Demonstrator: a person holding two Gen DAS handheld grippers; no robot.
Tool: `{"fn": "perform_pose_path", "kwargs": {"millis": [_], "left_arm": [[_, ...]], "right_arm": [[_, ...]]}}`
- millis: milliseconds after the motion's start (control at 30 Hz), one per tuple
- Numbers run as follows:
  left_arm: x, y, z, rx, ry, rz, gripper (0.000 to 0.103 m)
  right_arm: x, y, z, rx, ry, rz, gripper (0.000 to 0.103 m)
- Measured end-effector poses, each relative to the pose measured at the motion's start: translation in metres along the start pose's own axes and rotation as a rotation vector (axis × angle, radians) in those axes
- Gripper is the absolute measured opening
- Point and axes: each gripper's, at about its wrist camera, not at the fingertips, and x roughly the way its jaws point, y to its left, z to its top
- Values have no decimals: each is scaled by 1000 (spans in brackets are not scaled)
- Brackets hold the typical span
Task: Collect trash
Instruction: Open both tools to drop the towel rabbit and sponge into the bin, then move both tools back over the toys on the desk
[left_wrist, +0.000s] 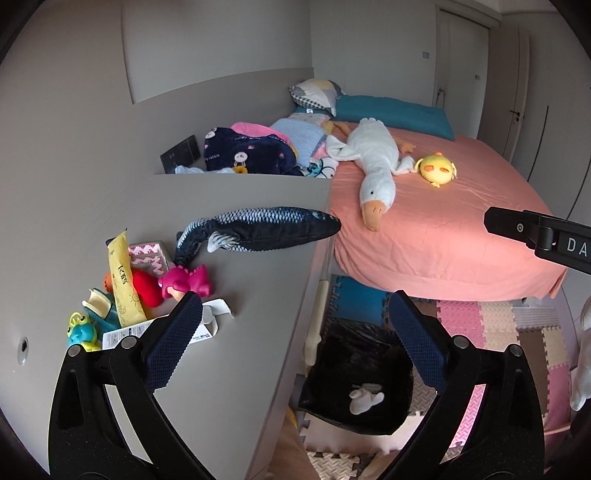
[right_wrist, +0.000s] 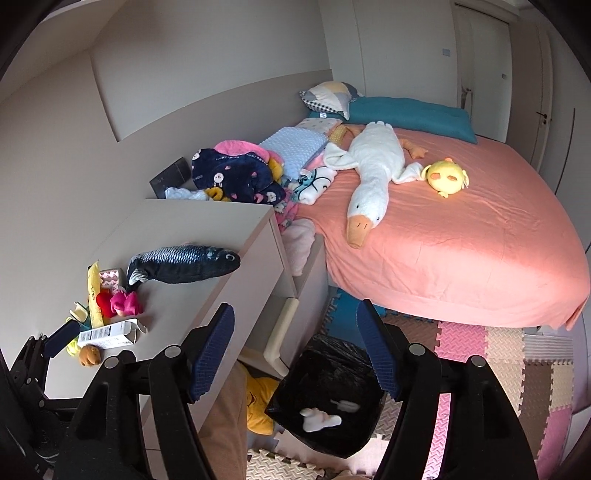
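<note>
The landmark here is the trash bin (left_wrist: 354, 391), a container lined with a crinkled, glossy black plastic bag, standing on the foam puzzle-mat floor (left_wrist: 517, 332) at the foot of a pale grey cabinet (left_wrist: 236, 332).

Much is cut off. In the left wrist view the near edge of the bin is hidden behind the gripper's fingers, and in the right wrist view its near rim runs behind the right finger. The cabinet's open shelves beside the bin are only partly seen. A yellow cloth item (right_wrist: 258, 406) lies on the floor just beside the bin, half hidden by a tan shape in the foreground that cannot be made out.

Inside the bin lie pieces of crumpled white tissue (right_wrist: 319, 419), soft and wadded; how many pieces there are is hard to tell.

The left gripper (left_wrist: 295, 325) stands spread wide with nothing between its dark blue, mesh-textured pads; its fingers frame the bin from above. The right gripper (right_wrist: 295, 332) is also parted and empty, above the same bin.

On the cabinet top, up and left of the bin, lie a plush fish (left_wrist: 258, 232) with printed scales, a white cardboard box (right_wrist: 107, 336) on its side, a yellow packet (left_wrist: 123, 284), and small bright toys (left_wrist: 184, 282). Beyond the bin spreads the bed with its pink sheet (left_wrist: 443, 229), where a long white plush goose (left_wrist: 373, 162) lies.
</note>
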Motion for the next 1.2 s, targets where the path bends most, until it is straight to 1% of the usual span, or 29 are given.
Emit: {"fn": "perform_pose_path", "kwargs": {"millis": [167, 400, 967, 1200], "left_arm": [[-3, 14, -7, -29, 10, 15, 97], [-4, 42, -17, -60, 21, 51, 97], [-21, 149, -47, -178, 47, 201, 97], [-18, 193, -62, -257, 77, 250, 97]], "right_arm": [[6, 12, -4, -19, 17, 13, 70], [16, 41, -10, -62, 40, 37, 70], [44, 149, -33, -226, 103, 182, 70], [53, 193, -44, -319, 120, 234, 70]]}}
